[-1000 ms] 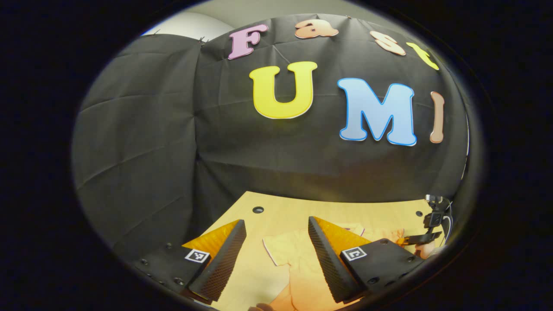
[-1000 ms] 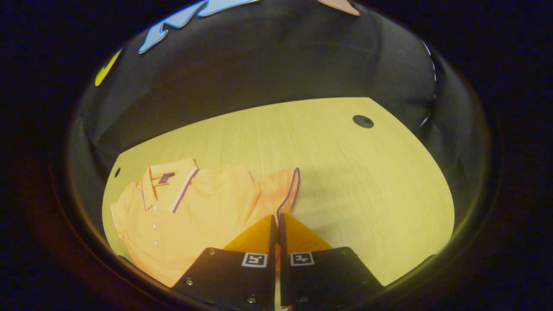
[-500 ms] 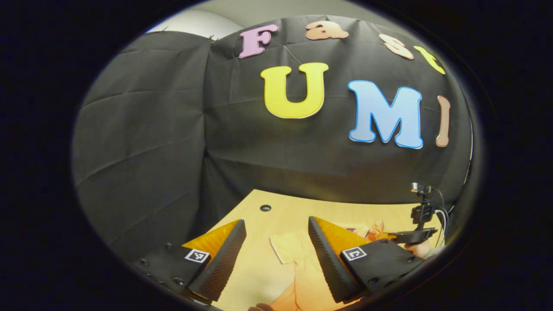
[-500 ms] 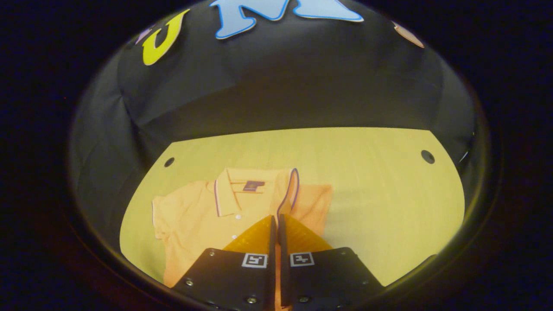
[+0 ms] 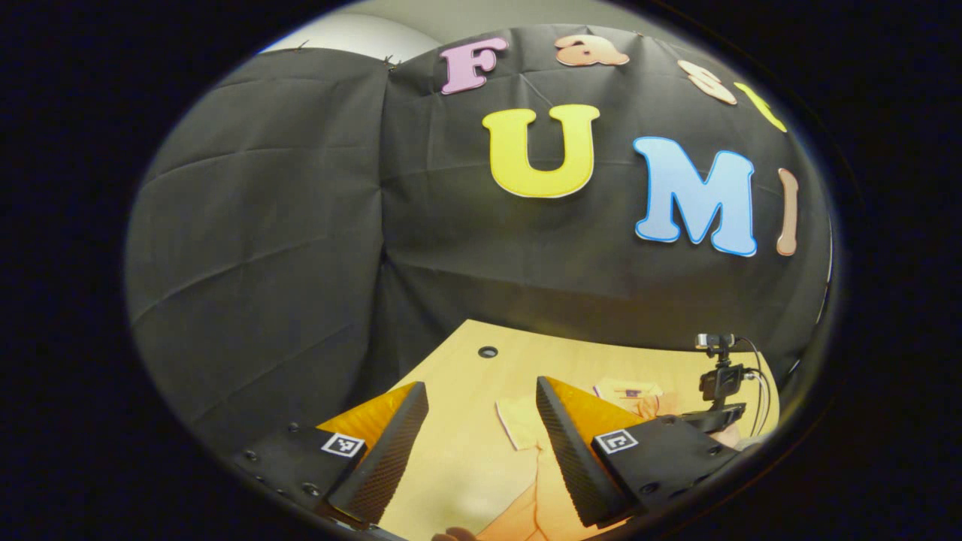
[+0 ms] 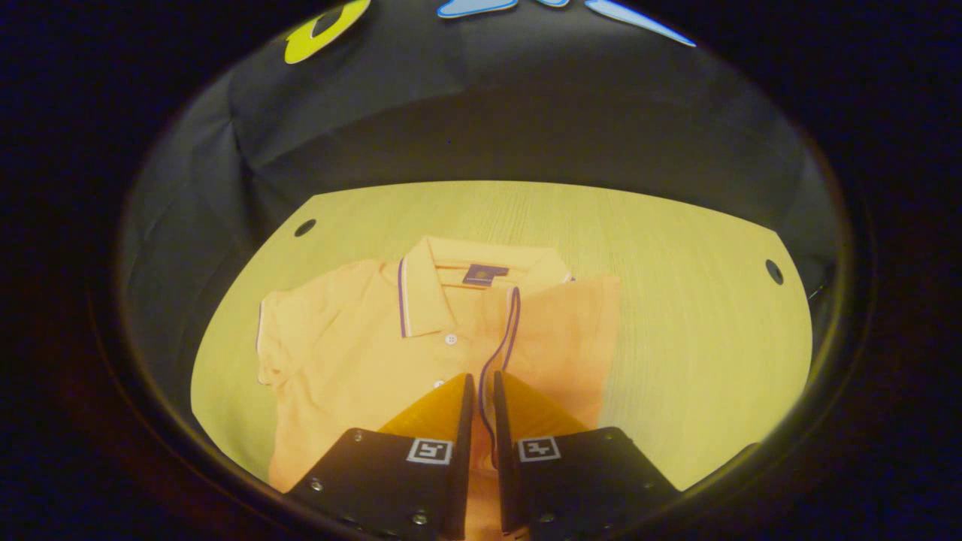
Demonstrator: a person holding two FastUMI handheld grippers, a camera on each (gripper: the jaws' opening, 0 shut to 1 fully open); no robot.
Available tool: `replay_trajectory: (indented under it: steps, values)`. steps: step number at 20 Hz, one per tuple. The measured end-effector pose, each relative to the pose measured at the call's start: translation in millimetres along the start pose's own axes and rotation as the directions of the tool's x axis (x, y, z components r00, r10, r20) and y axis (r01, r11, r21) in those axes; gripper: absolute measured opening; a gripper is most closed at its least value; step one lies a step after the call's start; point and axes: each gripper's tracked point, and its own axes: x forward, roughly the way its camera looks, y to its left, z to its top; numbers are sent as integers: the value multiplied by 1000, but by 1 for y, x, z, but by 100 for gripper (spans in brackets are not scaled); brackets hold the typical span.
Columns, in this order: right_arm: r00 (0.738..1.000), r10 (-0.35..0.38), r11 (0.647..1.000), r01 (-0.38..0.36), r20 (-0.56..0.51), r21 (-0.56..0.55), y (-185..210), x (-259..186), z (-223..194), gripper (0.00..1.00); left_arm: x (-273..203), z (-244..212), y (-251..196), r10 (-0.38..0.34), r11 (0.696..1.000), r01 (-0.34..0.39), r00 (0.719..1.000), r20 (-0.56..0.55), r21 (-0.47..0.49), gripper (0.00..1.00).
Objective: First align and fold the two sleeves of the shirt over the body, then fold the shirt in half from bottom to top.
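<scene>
Right fingers: my right gripper is nearly closed, with only a thin gap between the fingers. The striped cuff edge of the sleeve runs into that gap, so I judge I have it pinched, though the contact itself is hidden.
Left fingers: my left gripper is wide open and holds nothing. It hovers over the near left part of the table.
Sleeve in hand: in the right gripper view the right sleeve is already turned over the chest, its cuff lying just right of the button row and below the collar.
Shirt: the orange shirt lies flat on the table, collar at the far side and hem toward me. The left sleeve is spread out to the left, not yet folded.
Other gripper seen: from the left gripper view, my right gripper sits low over the shirt at the far right.
Step in hand: I judge this to be laying down the first sleeve fold.
Doing it well: I should lower the cuff until it rests flat, keep the folded side edge straight from shoulder to hem, and open only once the cloth is down.
Risk: letting go too high could make the sleeve flop back or wrinkle.
Next: my open left gripper is well placed to take the left sleeve.
</scene>
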Motion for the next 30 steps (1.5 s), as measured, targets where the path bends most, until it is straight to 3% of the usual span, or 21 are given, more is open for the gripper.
replay_trajectory:
  steps: [2,3,8,16,23,30]
  values:
    - [1000,-8,1000,8,19,6,-3,-10,5,40,5,-5,0,-10,1000,10,1000,-9,-2,95]
    - [999,-8,1000,8,36,10,-3,-17,10,45,8,-8,-1,-20,1000,20,1000,-16,-2,94]
    - [987,7,1000,-11,158,25,2,-74,37,45,54,-35,-17,-93,996,93,993,-66,-13,95]
    - [942,28,998,-44,333,40,22,-195,56,45,159,-133,-39,-158,988,152,957,-245,-41,96]
    - [922,-17,996,-19,387,90,26,-261,44,45,216,-211,-52,-161,985,173,918,-361,1,95]
    - [914,-97,988,40,395,151,12,-291,31,45,248,-262,-56,-149,988,156,882,-448,-20,95]
